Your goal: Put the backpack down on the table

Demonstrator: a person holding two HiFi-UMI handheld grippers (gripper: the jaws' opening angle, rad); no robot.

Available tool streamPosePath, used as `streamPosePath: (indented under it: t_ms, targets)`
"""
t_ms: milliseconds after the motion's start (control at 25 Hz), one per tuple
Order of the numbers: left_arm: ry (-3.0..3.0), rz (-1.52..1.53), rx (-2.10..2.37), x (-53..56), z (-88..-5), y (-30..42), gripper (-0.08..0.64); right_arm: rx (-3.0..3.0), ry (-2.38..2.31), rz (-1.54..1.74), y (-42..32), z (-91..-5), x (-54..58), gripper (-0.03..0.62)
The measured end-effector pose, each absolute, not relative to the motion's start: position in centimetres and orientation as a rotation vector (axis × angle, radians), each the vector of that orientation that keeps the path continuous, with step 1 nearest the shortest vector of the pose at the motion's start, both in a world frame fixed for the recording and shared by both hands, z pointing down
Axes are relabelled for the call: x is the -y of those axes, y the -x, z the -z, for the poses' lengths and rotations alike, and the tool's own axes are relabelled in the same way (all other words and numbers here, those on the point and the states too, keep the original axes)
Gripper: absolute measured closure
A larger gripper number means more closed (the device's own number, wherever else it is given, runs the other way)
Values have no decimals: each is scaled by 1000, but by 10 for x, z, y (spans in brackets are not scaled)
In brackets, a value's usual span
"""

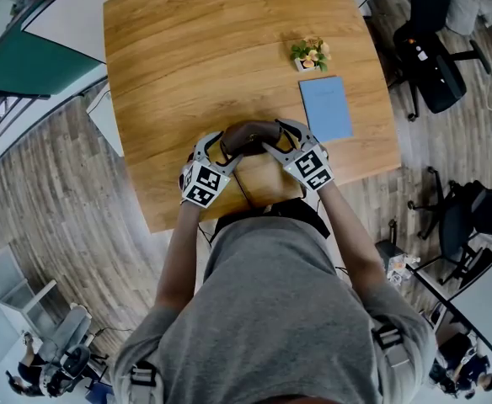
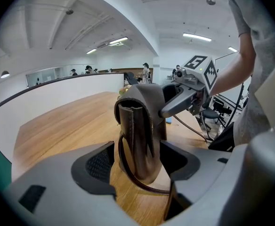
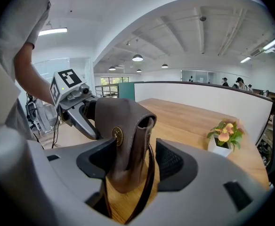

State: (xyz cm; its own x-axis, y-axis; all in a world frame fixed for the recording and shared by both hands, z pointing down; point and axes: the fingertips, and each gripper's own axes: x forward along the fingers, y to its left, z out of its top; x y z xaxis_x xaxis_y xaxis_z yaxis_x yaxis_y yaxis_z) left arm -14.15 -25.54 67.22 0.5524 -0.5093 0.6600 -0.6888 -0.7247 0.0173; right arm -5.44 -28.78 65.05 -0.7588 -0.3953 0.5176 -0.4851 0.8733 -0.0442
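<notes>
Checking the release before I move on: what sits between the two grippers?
The backpack, on the table between the open left gripper and open right gripper; the head view shows it.

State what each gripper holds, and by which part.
Nothing is held: the left gripper and the right gripper stand open, each around one end of the backpack, pads not pressing.

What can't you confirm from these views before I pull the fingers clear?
Backpack base, whether it sits flat on the table: hidden behind the left gripper and right gripper bodies in their views.
Blue booklet cover: head view, too small to read.
</notes>
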Motion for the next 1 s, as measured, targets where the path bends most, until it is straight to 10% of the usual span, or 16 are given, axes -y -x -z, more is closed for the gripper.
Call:
streamPosePath:
  t_ms: [1000]
  targets:
    - [-2459, -972, 1018, 234, -675, 153, 252, 2506, -675, -317, 34, -654, 275, 308]
